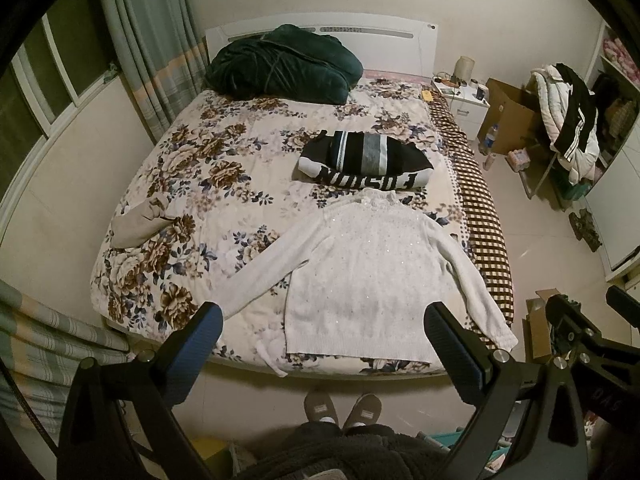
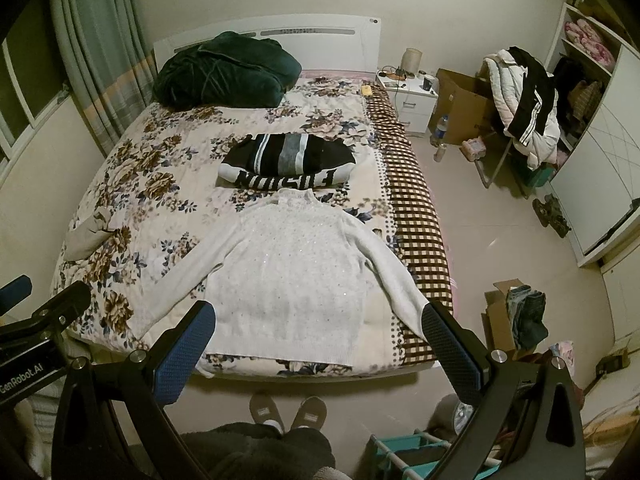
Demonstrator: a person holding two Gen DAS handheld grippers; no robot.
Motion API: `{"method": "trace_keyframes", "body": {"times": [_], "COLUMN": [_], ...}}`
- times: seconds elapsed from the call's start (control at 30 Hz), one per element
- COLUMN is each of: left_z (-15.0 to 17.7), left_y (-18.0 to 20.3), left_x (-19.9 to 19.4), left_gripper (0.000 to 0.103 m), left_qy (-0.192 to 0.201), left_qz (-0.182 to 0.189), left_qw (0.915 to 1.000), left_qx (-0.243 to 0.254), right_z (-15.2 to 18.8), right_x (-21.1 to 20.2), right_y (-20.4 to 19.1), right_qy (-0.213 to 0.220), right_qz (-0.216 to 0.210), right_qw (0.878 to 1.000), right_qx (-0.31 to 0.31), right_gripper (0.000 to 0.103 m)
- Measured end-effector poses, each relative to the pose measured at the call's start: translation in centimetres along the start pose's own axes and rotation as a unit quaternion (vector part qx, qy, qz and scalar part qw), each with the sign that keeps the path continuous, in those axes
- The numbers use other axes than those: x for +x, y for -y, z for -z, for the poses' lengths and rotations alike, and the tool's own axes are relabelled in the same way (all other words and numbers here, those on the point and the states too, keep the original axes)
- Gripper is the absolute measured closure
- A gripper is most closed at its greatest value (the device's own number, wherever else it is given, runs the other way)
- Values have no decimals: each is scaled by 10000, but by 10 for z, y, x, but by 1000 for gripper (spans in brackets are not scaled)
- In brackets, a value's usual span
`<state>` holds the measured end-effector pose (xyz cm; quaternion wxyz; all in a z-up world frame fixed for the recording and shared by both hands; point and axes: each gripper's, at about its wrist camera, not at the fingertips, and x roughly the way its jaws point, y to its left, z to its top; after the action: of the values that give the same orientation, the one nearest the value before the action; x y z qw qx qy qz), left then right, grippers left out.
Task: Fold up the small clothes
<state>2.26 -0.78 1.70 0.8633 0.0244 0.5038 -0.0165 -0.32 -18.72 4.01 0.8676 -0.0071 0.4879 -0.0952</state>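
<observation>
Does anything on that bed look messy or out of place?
One thing: a beige garment lies crumpled near the bed's left edge, unfolded. The white sweater is spread flat with its sleeves out, and a black striped top sits folded behind it. Both grippers, left and right, are open and hold nothing.

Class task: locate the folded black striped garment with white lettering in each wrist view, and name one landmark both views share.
Left wrist: black striped garment sits right of centre, beyond the white sweater's collar.
Right wrist: left of centre, same spot beyond the collar.
Shared landmark: dark green blanket at the headboard.
</observation>
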Motion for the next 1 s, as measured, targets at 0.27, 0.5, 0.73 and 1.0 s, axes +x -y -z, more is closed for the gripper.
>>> {"method": "trace_keyframes", "body": {"times": [0.27,0.5,0.73,1.0], "left_z": [-1,1,-4,-58], "left_y": [0,-1,1,5], "left_x": [0,0,-1,18], "left_gripper": [0,0,0,0], "left_qy": [5,20,22,357], "left_qz": [5,8,18,-160], "left_qw": [10000,10000,10000,9992], "left_qx": [-6,-2,10,48], "right_z": [-2,0,0,-17], "right_x": [-1,-2,-1,5], "right_y": [-1,0,1,-4], "right_qy": [13,11,8,42], "right_qz": [-2,-10,-14,-43], "right_qw": [10000,10000,10000,9995], "right_qx": [3,13,14,319], "right_gripper": [0,0,0,0]}}
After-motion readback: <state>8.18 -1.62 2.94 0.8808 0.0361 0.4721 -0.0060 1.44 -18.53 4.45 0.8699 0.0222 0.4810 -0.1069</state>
